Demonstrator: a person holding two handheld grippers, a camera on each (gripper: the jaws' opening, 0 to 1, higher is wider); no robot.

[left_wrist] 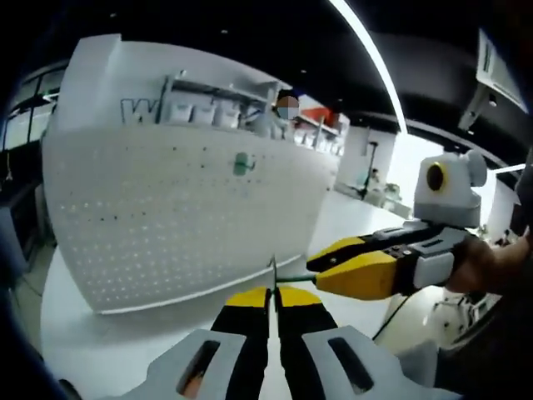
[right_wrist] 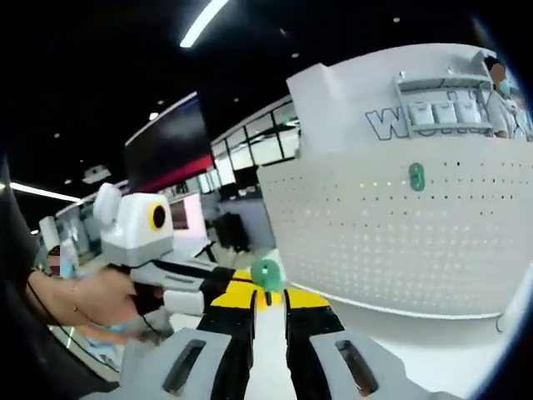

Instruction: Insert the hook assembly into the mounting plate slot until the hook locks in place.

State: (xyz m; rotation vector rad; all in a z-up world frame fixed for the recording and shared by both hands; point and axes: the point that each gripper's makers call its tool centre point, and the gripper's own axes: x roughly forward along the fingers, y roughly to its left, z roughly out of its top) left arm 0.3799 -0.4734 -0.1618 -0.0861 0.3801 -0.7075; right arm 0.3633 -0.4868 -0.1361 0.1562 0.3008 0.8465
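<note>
In the left gripper view my left gripper (left_wrist: 272,293) is shut on a thin metal hook (left_wrist: 272,271) that stands up from its yellow tips. My right gripper (left_wrist: 315,268) comes in from the right, held by a hand, and its tips meet the hook, with a thin green edge (left_wrist: 293,277) showing between them. In the right gripper view a round green mounting piece (right_wrist: 266,273) sits between the tips of my right gripper (right_wrist: 268,295). The left gripper (right_wrist: 218,280) reaches it from the left. How the two parts join is hidden by the jaws.
A tall white curved pegboard (left_wrist: 183,208) stands behind on the white table (left_wrist: 92,333), with another green piece (left_wrist: 241,164) mounted on it. It appears again in the right gripper view, pegboard (right_wrist: 400,242) and green piece (right_wrist: 416,177). A person stands behind the board.
</note>
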